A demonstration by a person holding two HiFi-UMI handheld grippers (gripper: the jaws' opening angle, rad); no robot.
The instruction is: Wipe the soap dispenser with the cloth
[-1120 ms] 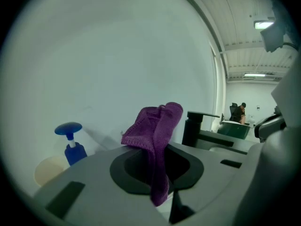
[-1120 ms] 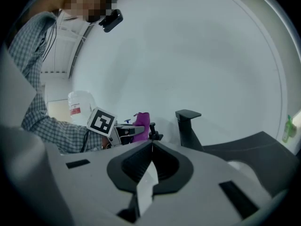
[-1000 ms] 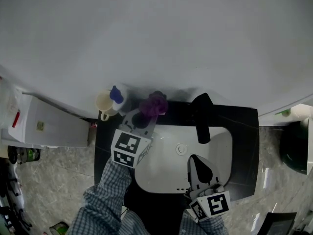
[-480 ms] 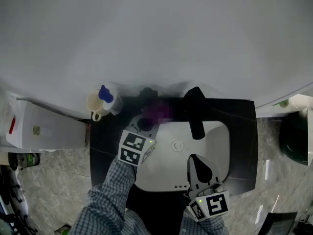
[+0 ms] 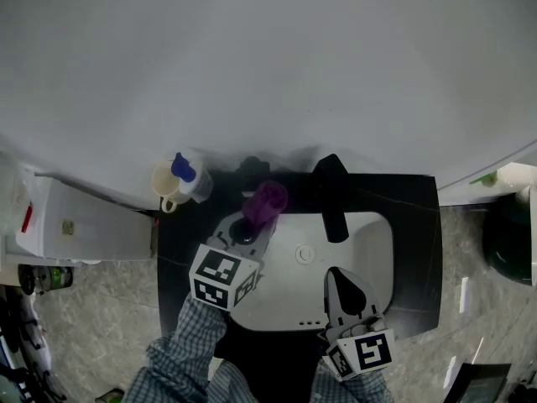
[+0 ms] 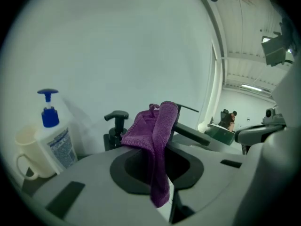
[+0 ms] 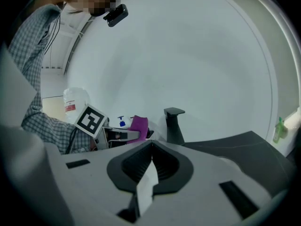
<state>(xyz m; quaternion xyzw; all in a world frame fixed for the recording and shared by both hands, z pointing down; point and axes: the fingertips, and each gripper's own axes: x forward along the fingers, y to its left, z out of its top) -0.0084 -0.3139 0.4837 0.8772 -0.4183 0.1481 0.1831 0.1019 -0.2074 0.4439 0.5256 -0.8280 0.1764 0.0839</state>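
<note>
My left gripper (image 5: 257, 217) is shut on a purple cloth (image 5: 266, 200), which hangs bunched from its jaws over the sink's back left corner. In the left gripper view the cloth (image 6: 157, 136) drapes down between the jaws. A black pump soap dispenser (image 5: 252, 166) stands just behind the cloth by the wall, a small gap apart from it (image 6: 115, 126). My right gripper (image 5: 339, 279) is shut with nothing in it and hovers over the basin's front edge.
A white bottle with a blue pump (image 5: 186, 176) and a cream cup (image 5: 164, 182) stand left of the dispenser. A black faucet (image 5: 332, 196) reaches over the white basin (image 5: 369, 250) set in a dark counter (image 5: 419, 225). A white bin (image 5: 80, 217) stands at the left.
The left gripper has drawn the cloth back off the black dispenser toward the basin, so the dispenser now shows. The right gripper has stayed put.
</note>
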